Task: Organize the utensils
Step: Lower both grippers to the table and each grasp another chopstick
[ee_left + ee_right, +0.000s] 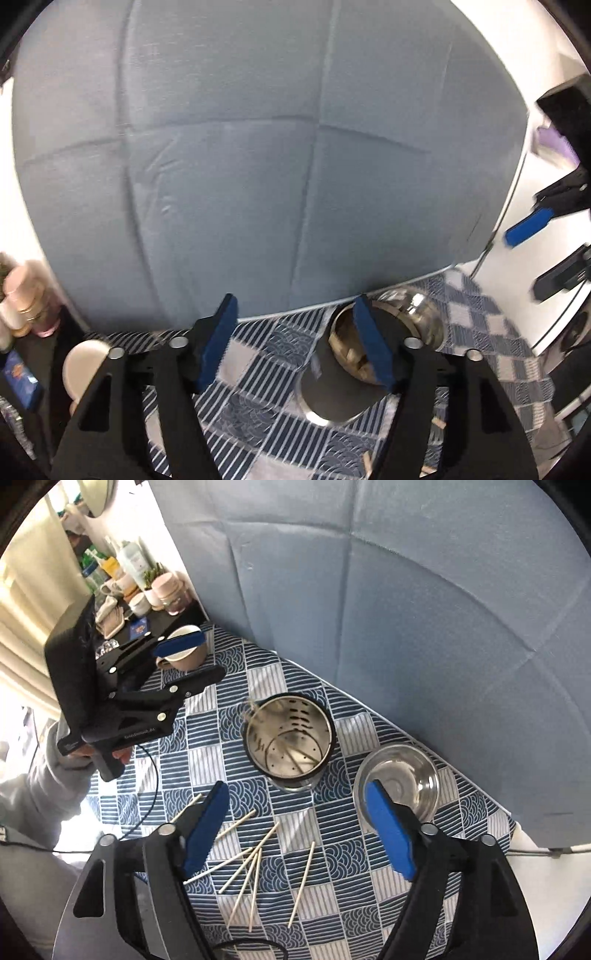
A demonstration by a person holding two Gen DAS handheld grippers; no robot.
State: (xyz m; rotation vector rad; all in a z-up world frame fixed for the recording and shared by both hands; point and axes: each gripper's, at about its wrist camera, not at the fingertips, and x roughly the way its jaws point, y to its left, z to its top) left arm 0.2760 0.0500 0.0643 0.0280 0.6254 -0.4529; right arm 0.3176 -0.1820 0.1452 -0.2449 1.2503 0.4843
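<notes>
A round metal utensil holder [290, 740] stands on the blue patterned tablecloth [229, 746]; a few pale sticks lie inside it. Several wooden chopsticks [251, 867] lie scattered on the cloth in front of it. My right gripper [295, 827] is open and empty, hovering above the chopsticks. My left gripper [295, 339] is open and empty; its right finger overlaps the holder [343, 373] in the left wrist view. The left gripper also shows in the right wrist view [192, 657], held up to the left of the holder. The right gripper's blue pad [526, 225] shows at the right edge of the left wrist view.
A shiny steel bowl [400, 782] sits right of the holder. A beige mug [186, 650] stands at the cloth's far left corner. Bottles, jars and a small plant [147, 576] crowd a dark shelf beyond. A blue-grey fabric backdrop [406, 590] rises behind the table. A black cable [147, 775] crosses the left.
</notes>
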